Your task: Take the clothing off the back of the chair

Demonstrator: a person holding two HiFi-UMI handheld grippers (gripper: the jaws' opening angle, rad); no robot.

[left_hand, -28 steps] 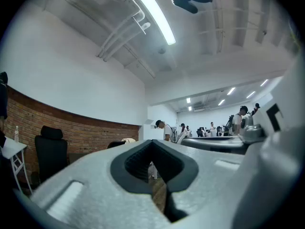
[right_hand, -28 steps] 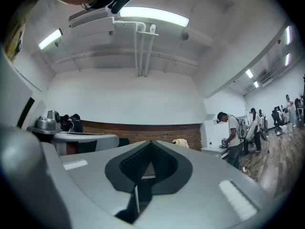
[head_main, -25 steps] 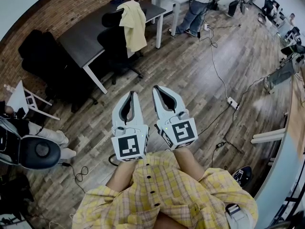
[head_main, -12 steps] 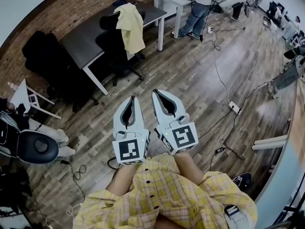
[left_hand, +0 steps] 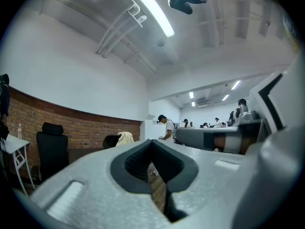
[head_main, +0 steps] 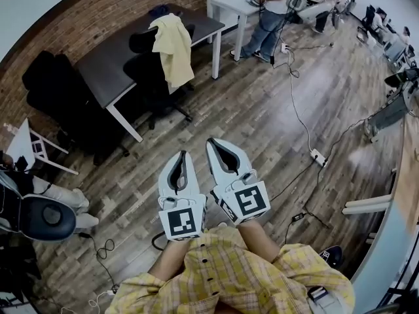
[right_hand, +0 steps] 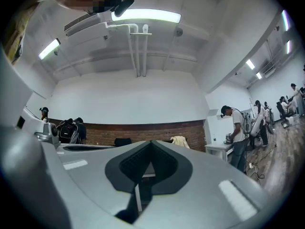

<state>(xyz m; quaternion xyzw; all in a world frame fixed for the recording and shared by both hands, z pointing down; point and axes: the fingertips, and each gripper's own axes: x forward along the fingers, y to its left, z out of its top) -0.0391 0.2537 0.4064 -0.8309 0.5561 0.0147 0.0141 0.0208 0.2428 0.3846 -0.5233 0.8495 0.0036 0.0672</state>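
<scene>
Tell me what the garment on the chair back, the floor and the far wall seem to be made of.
Garment: soft cloth, pale yellow, matte; it drapes in loose folds.
Floor: wood or wood-look planks, low sheen; mixed brown-grey boards with visible seams.
Wall: red-brown brick, rough and matte; mortar courses show.

Dark desk (head_main: 105,64) along brick wall (head_main: 98,12), black high-back chair (head_main: 46,77) at its left end. White table (head_main: 226,5) beyond, person (head_main: 267,18) standing beside it. Wood plank floor (head_main: 262,116) with white power strip (head_main: 319,157) and trailing cable (head_main: 296,103).
</scene>
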